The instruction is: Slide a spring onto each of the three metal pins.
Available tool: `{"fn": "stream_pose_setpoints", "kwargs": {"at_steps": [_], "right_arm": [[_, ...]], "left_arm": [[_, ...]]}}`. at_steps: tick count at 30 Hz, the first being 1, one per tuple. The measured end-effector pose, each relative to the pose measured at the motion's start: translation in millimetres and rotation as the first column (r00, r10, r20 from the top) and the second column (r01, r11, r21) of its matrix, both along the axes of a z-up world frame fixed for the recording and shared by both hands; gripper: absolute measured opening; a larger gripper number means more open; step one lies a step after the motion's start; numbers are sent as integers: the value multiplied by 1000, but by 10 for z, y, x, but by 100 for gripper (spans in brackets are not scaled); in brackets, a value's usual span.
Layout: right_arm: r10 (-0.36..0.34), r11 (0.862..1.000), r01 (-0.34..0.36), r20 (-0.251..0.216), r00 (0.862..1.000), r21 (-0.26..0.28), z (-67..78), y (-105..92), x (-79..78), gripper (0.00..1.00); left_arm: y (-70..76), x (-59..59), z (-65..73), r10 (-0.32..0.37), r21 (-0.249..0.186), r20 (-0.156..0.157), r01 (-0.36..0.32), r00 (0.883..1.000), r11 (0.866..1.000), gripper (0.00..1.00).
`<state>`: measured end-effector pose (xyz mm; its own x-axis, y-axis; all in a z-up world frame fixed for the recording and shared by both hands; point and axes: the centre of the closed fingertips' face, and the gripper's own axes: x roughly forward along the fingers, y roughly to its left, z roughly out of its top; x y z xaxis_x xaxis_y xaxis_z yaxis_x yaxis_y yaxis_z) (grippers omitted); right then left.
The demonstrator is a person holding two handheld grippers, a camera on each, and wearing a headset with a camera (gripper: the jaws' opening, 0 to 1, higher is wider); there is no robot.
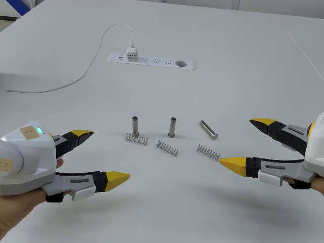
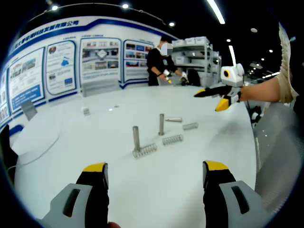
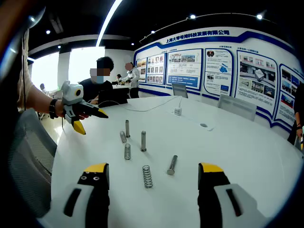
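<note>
A white table [image 1: 228, 76] stands before poster walls [image 3: 228, 61] under ceiling strip lights [image 3: 111, 16].

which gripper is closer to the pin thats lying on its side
Right. The right gripper is just to the right of the lying pin, jaws open and empty. The left gripper sits far to the pin's left, past both upright pins.

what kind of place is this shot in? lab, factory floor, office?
Probably a company showroom or demo hall rather than a factory floor: blue-trimmed display panels curve around the room, spotlights shine overhead, and the work sits on a big white table.
</note>
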<state>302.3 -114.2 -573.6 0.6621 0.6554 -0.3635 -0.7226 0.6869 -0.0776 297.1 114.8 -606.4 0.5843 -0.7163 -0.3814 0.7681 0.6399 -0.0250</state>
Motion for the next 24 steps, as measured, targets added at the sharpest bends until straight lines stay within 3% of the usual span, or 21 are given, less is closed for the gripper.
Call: {"fn": "stream_pose_setpoints", "kwargs": {"at_steps": [24], "right_arm": [[-11, 1000, 11, 0, 1000, -11, 4, -23, -1, 76]], "left_arm": [[8, -1, 13, 0, 3, 9, 0, 1000, 1000, 83]]}}
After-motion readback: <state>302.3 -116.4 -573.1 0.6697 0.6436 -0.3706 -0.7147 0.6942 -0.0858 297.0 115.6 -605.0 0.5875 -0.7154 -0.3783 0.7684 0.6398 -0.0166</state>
